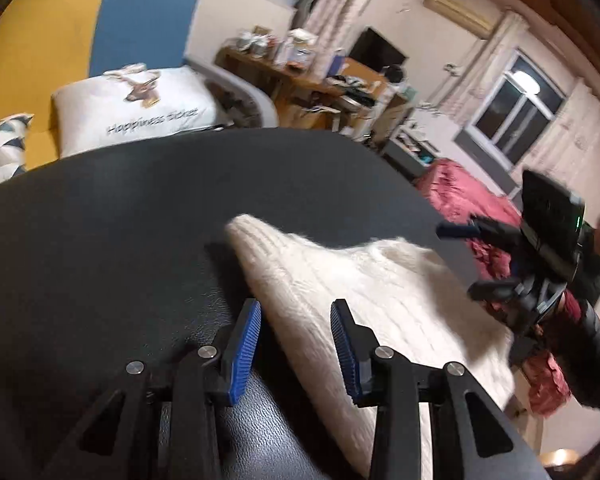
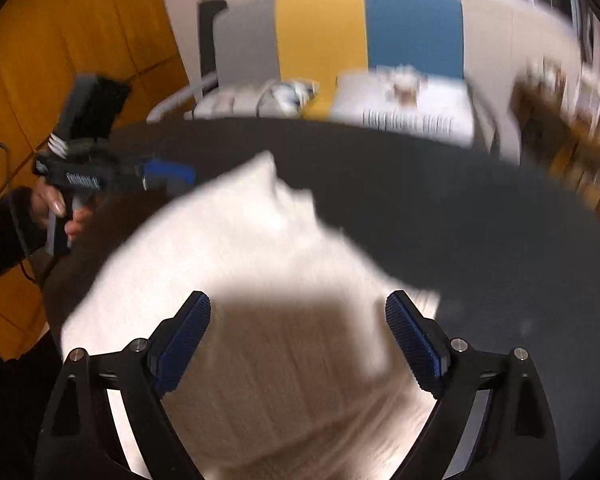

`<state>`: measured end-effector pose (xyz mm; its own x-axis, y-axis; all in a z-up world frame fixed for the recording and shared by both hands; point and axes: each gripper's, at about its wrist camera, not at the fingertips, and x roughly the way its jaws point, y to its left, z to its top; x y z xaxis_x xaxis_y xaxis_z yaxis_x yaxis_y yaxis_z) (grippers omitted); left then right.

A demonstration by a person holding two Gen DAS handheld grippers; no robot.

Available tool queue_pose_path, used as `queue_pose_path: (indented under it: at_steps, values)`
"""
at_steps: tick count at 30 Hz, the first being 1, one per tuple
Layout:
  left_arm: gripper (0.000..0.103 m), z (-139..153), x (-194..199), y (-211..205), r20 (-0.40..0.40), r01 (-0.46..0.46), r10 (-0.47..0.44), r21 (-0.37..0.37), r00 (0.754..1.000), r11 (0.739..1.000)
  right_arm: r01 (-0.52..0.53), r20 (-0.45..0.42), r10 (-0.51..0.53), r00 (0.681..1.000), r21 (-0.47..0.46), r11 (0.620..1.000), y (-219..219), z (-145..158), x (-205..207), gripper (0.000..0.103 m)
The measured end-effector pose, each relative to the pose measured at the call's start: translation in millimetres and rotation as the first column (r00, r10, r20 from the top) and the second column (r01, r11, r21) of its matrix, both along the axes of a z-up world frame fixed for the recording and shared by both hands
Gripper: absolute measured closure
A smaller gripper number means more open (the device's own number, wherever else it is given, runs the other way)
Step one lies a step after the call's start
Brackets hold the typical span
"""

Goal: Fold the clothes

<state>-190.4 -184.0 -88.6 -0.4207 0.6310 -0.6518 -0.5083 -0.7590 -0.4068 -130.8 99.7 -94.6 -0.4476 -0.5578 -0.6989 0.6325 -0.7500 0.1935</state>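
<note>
A white knitted garment (image 1: 380,300) lies on the dark desk (image 1: 120,208), bunched into a rough heap, with one ribbed end pointing toward 11 o'clock in the left wrist view and the bulk spreading down toward 5 o'clock. The left gripper (image 1: 296,344) hovers over the garment's near edge, its blue-padded fingers (image 1: 244,352) partly apart with the knit lying beneath the gap between them; the pads press on nothing, and one finger sits over bare desk at 7 o'clock of the cloth. In the right wrist view the right gripper (image 2: 298,344) hangs above the garment (image 2: 260,248) with its fingers (image 2: 412,344) spread wide, nothing clamped between them, and a dark shadow falls on the knit between the pads. That view is smeared by motion blur, so the weave cannot be made out there. The left gripper (image 2: 112,172) shows at 9 o'clock in the same view, held by a hand (image 2: 56,204) in a dark sleeve, just beside the cloth's left edge. Behind the desk, at 12 o'clock, stands a white pillow (image 1: 140,104) with a deer print against a yellow and blue headboard (image 1: 100,20), and a red blanket (image 1: 468,196) lies at 3 o'clock of the left wrist view.
</note>
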Motion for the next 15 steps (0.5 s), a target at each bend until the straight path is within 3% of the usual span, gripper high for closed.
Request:
queue_pose_path:
  at_steps: [2, 4, 6, 8, 10, 11, 13, 15]
  values:
    - [0.066, 3, -3, 13, -0.042, 0.03, -0.03, -0.008, 0.999, 1.0, -0.036, -0.044, 0.036, 0.998, -0.001, 0.999, -18, 20, 3, 0.01]
    - [0.066, -5, -13, 34, -0.036, 0.079, -0.08, -0.031, 0.996, 0.996, -0.099, -0.024, 0.1, 0.995, 0.034, 0.995, -46, 18, 8, 0.005]
    - [0.066, -21, -27, 54, 0.033, 0.107, -0.105, -0.057, 0.994, 0.993, -0.148, 0.07, 0.141, 0.988, 0.112, 0.983, -75, -3, 6, 0.005]
    - [0.065, -43, -37, 63, 0.111, 0.105, -0.1, -0.037, 0.989, 0.994, -0.148, 0.145, 0.126, 0.981, 0.158, 0.976, -87, -35, 7, 0.0]
    - [0.063, -48, -45, 60, 0.159, 0.098, -0.099, 0.017, 0.982, 0.995, -0.096, 0.072, 0.092, 0.993, 0.046, 0.994, -76, -40, 10, 0.0]
    - [0.064, -46, -48, 55, 0.173, 0.088, -0.094, 0.046, 0.98, 0.995, -0.087, 0.079, 0.085, 0.993, 0.019, 0.996, -71, -38, 8, 0.0]
    - [0.065, -40, -54, 48, 0.183, 0.071, -0.086, 0.087, 0.979, 0.994, -0.081, 0.075, 0.081, 0.994, -0.007, 0.997, -69, -33, 4, 0.0]
    - [0.066, -32, -59, 45, 0.144, 0.063, -0.073, 0.07, 0.987, 0.996, -0.085, 0.05, 0.085, 0.995, -0.002, 0.996, -71, -30, 9, 0.0]
